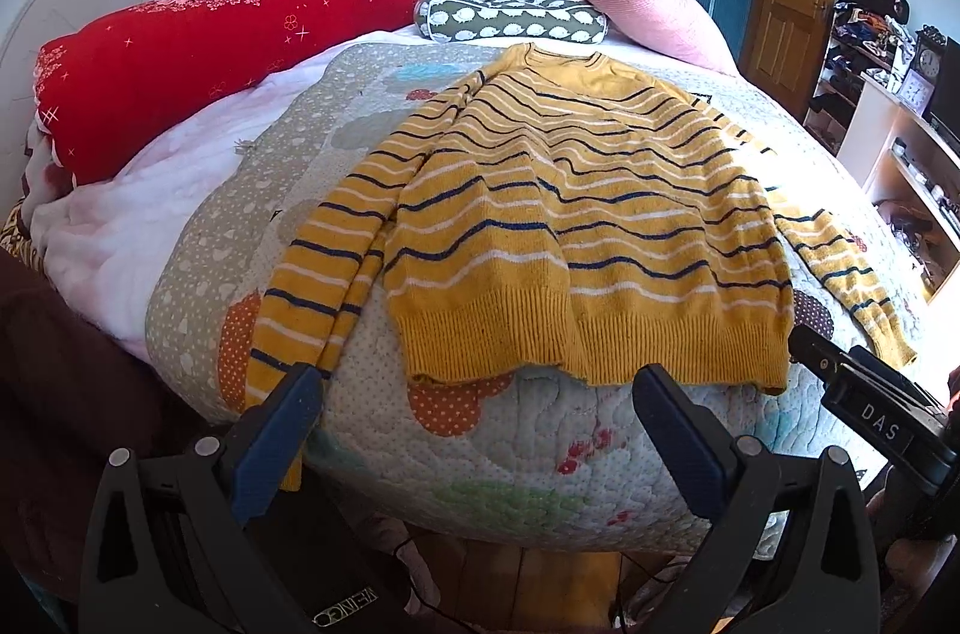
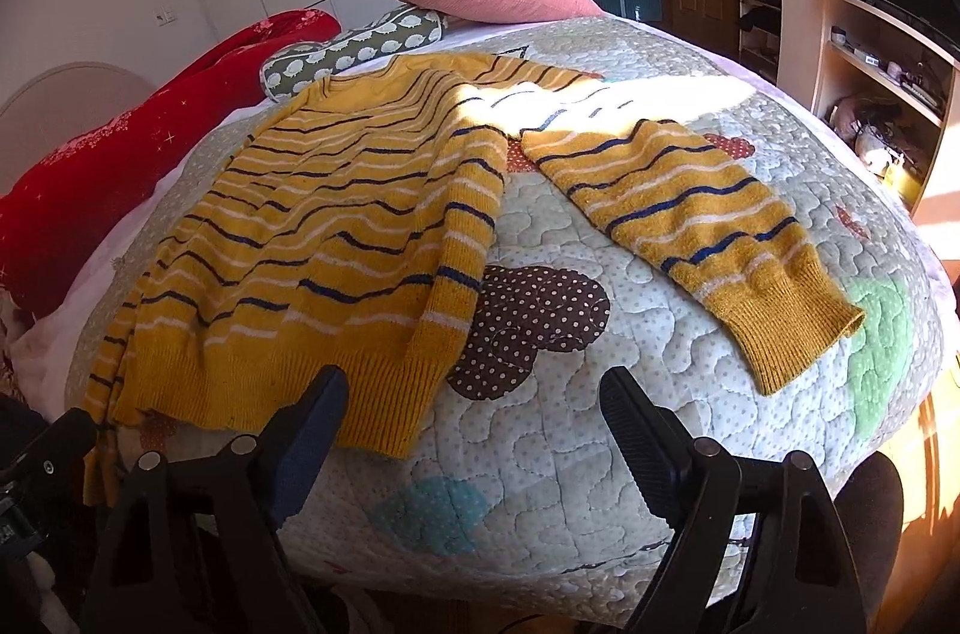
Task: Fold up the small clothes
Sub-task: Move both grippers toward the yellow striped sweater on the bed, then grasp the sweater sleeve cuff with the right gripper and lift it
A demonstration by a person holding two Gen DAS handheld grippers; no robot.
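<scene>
Sweater (image 1: 576, 214) flat on quilt (image 1: 540, 442), hem toward near bed edge. Pillow (image 1: 636, 4) and bolster (image 1: 516, 16) behind collar. Blanket roll (image 1: 198, 52) at left. Shelves (image 2: 870, 52) right of bed.

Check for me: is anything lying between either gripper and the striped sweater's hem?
Nothing visible. The left gripper and right gripper both hover open just short of the yellow striped sweater, with only bare quilt between their fingers and the hem. The pink pillow and the other bedding sit well beyond it, at the bed's far end.
</scene>
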